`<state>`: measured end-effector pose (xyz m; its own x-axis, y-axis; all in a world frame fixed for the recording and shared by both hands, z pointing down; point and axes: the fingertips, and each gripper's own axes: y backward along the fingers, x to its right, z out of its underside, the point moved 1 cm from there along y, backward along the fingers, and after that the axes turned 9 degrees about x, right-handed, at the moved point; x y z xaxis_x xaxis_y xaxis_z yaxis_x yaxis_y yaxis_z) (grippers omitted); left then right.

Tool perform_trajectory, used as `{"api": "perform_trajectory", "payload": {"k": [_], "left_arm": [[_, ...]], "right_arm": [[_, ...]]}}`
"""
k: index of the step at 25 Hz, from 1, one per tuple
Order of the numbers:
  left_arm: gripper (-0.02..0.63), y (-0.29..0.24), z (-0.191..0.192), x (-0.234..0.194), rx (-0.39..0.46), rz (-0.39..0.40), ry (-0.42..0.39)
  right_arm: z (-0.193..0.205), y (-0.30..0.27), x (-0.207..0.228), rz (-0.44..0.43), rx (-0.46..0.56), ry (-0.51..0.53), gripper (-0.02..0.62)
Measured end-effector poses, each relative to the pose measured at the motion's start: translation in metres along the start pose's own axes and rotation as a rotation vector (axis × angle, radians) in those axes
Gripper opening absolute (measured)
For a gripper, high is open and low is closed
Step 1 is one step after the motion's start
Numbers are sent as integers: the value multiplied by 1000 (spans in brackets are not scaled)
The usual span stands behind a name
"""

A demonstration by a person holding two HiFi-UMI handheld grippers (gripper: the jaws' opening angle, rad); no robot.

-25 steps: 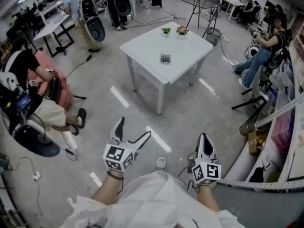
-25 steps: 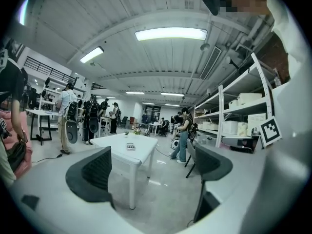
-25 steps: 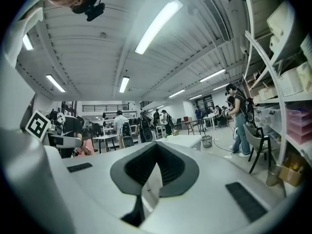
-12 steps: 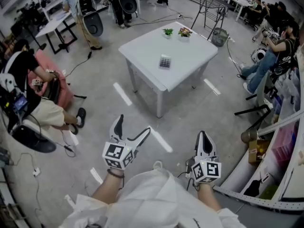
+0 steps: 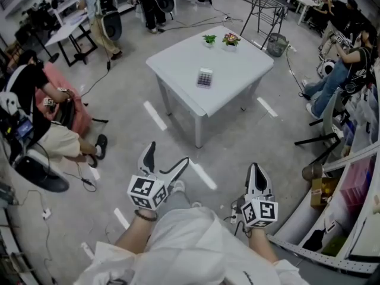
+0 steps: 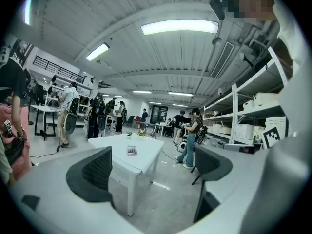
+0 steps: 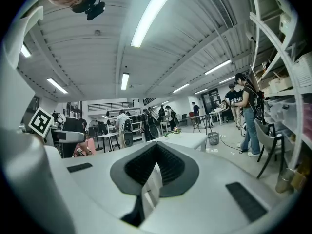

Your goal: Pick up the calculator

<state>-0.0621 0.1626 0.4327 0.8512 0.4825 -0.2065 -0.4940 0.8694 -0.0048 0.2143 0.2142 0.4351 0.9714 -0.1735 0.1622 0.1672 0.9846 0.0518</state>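
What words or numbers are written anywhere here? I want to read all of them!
Nothing here can be read as a word or number.
Calculator on the white table: its keys are too small to read.
Marker cubes on the left gripper and right gripper: black-and-white squares, no letters.
Small dark print on the person's white top: too small to read.
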Motion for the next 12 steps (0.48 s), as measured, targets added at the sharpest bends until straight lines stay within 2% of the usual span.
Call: {"api": "perform_trajectory", "payload": {"k": [12], "left_arm": [[508,-66,-1,-27,12,40,13]], "right_arm": [[-3,-52,12,34,14,20,18]]}}
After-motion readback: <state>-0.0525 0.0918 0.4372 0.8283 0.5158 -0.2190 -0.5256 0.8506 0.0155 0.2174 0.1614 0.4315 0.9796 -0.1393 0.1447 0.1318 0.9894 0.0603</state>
